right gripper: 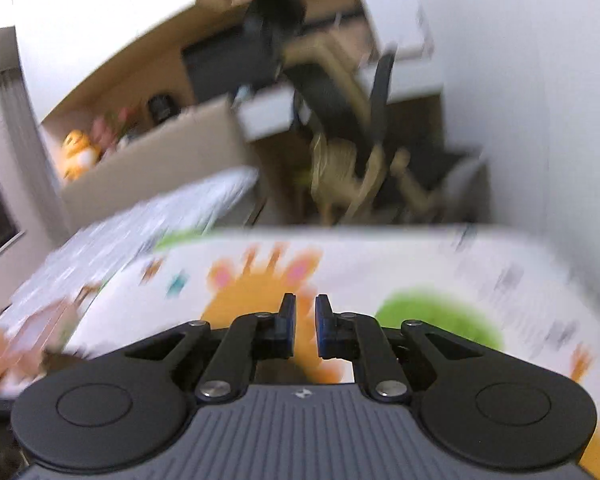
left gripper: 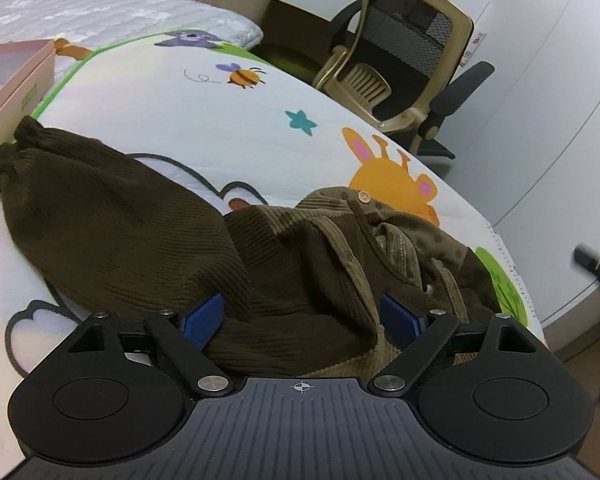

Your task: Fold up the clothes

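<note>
The left hand-held gripper (left gripper: 302, 320) is spread wide, with its two blue fingers (left gripper: 204, 320) down on a brown jacket (left gripper: 284, 264). The cloth bunches up between the fingers, but they are not squeezing it. The jacket is made of ribbed brown cloth and lies crumpled on a play mat (left gripper: 204, 120) that covers the bed. One puffy sleeve (left gripper: 80, 200) stretches out to the left, and its cuff ends near a pink box (left gripper: 16, 80). A small light button (left gripper: 364, 197) shows near the collar. The mat is white with a green edge and has a bee (left gripper: 244, 76), a teal star (left gripper: 300, 122) and an orange animal (left gripper: 384, 176) drawn on it. An office chair (left gripper: 404, 60) stands past the bed.

The right hand-held gripper (right gripper: 305, 328) is up in the air over the mat (right gripper: 420, 264), holding nothing. Its fingers (right gripper: 287, 324) are close together with a thin gap between them. That picture is very blurry.
</note>
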`<state>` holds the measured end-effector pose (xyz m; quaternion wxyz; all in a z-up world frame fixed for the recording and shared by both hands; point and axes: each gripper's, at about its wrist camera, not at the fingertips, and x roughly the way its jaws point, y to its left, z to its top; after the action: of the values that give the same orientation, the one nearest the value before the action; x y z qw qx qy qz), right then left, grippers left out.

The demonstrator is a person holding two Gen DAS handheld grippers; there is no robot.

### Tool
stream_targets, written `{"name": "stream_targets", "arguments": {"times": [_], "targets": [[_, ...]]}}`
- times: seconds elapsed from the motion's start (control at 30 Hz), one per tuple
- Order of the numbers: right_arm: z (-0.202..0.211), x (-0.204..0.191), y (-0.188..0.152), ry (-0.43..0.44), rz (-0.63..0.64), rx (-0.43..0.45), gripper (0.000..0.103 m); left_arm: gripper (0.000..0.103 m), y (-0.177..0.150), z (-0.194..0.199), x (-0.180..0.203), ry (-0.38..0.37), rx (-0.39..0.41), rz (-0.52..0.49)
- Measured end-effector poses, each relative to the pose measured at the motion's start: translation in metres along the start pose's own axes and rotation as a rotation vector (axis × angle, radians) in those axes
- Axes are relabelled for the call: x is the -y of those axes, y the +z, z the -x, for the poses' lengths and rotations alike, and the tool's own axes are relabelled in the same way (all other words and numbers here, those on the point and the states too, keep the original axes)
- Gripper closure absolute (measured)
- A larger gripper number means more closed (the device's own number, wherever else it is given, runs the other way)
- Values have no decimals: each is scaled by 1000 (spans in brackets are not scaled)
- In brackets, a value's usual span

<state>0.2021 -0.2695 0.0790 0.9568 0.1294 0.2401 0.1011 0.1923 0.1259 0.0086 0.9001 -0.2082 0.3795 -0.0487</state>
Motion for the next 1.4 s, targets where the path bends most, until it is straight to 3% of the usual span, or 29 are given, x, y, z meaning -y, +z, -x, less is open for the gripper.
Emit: {"name": "stream_targets", "arguments": {"times": [0.07, 0.13, 0.2, 0.23, 0.33, 0.37, 0.4, 0.57, 0.77, 0.93, 1.03, 1.2, 1.4], "targets": [[4, 6, 10, -70, 7, 37, 93, 13, 1, -1, 0, -6, -4, -3], [9, 18, 6, -78, -35, 0, 85, 13, 2, -3, 2, -22, -12, -13], [12, 25, -16, -37, -86, -80, 28, 13, 2, -6, 7, -47, -23, -31], [13, 26, -28, -11, -108, -119, 19, 13, 2, -7, 11, -58, -28, -42], [18, 16, -73, 123, -161, -258, 13, 13, -6, -11, 29, -60, -38, -134], [20, 10, -89, 170, -179, -304, 3, 13, -8, -12, 35, -60, -42, -165], [23, 5, -104, 217, -197, -349, 0, 13, -10, -13, 41, -61, -45, -196], [19, -45, -143, 191, -53, -438, 0, 10, -25, -13, 66, -62, -38, -335], [11, -76, -150, 92, 49, -489, 0, 9, -34, -13, 67, -17, -54, -340], [14, -55, -147, 108, -105, -481, 1, 9, -34, -11, 62, 28, -68, -302], [22, -41, -147, 109, -207, -490, 13, 8, -31, -12, 58, 52, -82, -277], [40, -11, -150, 84, -361, -479, 42, 8, -22, -12, 47, 9, -79, -207], [47, 32, -151, 29, -604, -407, 45, 8, -21, -13, 36, 16, -75, -157]]}}
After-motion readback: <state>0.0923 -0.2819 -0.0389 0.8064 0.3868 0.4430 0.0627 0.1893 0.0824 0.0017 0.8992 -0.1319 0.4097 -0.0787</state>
